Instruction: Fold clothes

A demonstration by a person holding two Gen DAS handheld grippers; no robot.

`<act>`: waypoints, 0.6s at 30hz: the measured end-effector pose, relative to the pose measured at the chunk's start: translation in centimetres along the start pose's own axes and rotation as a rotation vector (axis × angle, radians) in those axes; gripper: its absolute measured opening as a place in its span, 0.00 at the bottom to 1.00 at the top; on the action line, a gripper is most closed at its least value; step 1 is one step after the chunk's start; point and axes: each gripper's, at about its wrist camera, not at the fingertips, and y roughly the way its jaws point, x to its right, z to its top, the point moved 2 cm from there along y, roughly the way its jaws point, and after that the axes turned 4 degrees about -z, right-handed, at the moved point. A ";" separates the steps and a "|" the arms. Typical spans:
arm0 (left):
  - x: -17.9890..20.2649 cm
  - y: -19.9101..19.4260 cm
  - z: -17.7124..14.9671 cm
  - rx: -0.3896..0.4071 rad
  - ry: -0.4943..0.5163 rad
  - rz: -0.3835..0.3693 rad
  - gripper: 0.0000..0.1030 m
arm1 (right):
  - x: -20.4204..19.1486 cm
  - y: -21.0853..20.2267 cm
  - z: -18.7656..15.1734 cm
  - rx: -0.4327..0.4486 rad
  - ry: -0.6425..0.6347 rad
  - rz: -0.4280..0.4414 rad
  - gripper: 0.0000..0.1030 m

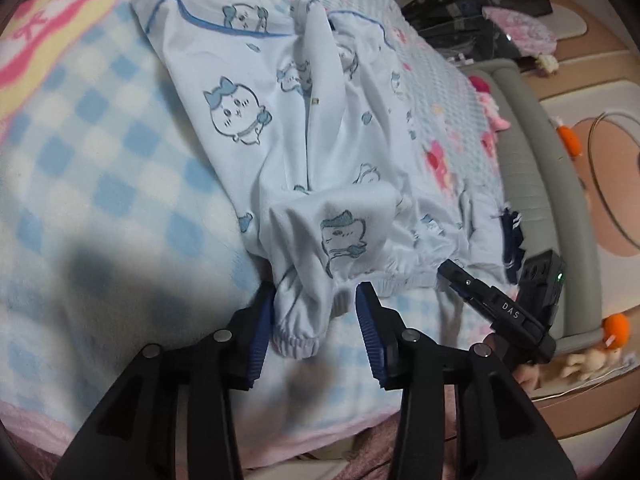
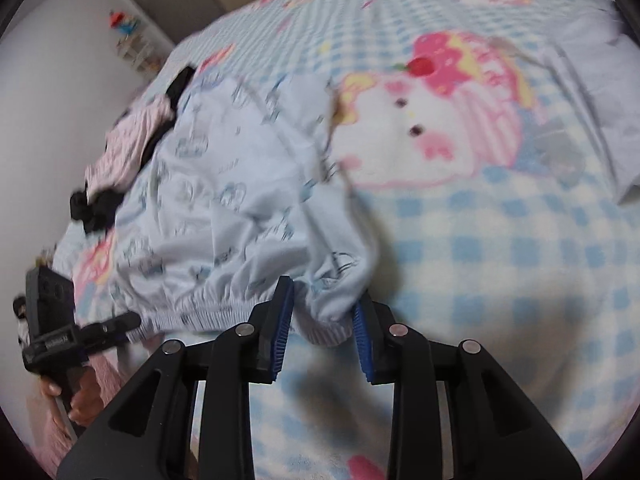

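Observation:
A pale blue pyjama top [image 1: 320, 128] printed with cartoon animals lies spread on the bed, front up. One sleeve is folded across its lower part, and the gathered cuff [image 1: 298, 336] hangs between the fingers of my left gripper [image 1: 316, 288]. That gripper is open, and its right pad stands clear of the cloth. In the right wrist view the top [image 2: 224, 184] is blurred. A corner of its elastic hem [image 2: 328, 316] sits between the fingers of my right gripper [image 2: 324, 292], which looks open. Each gripper also shows in the other view: the right gripper [image 1: 450, 270] and the left gripper [image 2: 130, 320].
A blue and white checked blanket [image 1: 100, 160] with pink cartoon prints covers the bed. Pink-striped clothes [image 2: 132, 140] and black ones [image 2: 96, 204] lie beyond the top. A dark blue garment [image 1: 512, 236] sits by the grey padded bed edge [image 1: 532, 160]. Plush toys [image 1: 616, 328] are on the floor.

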 end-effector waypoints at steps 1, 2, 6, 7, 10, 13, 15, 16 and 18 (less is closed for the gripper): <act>0.3 0.3 0.1 0.001 0.019 0.027 0.36 | -0.3 0.4 0.2 0.007 -0.006 -0.014 0.31; 0.6 0.5 0.2 0.003 0.037 0.050 0.28 | -0.5 0.7 0.5 0.015 -0.011 -0.029 0.31; 2.4 -0.7 1.2 0.059 0.071 0.073 0.12 | -1.7 -0.1 1.2 0.068 -0.044 -0.035 0.09; 3.0 -1.6 1.4 0.085 0.076 0.063 0.12 | -2.1 -1.1 1.4 0.093 -0.041 -0.005 0.08; 6.0 -5.0 2.1 0.158 0.119 0.016 0.11 | -3.2 -4.9 2.1 0.181 -0.034 0.068 0.07; 9.3 -9.5 2.5 0.233 0.178 -0.068 0.11 | -4.1 -10.1 2.8 0.298 -0.028 0.113 0.06; 11.6 -12.4 2.6 0.276 0.214 -0.134 0.11 | -4.8 -13.8 3.3 0.377 -0.024 0.139 0.06; 12.8 -13.9 2.7 0.294 0.234 -0.166 0.11 | -5.1 -15.8 3.4 0.416 -0.029 0.152 0.06; 15.2 -16.7 2.6 0.328 0.291 -0.215 0.11 | -6.1 -19.8 3.5 0.496 -0.041 0.188 0.06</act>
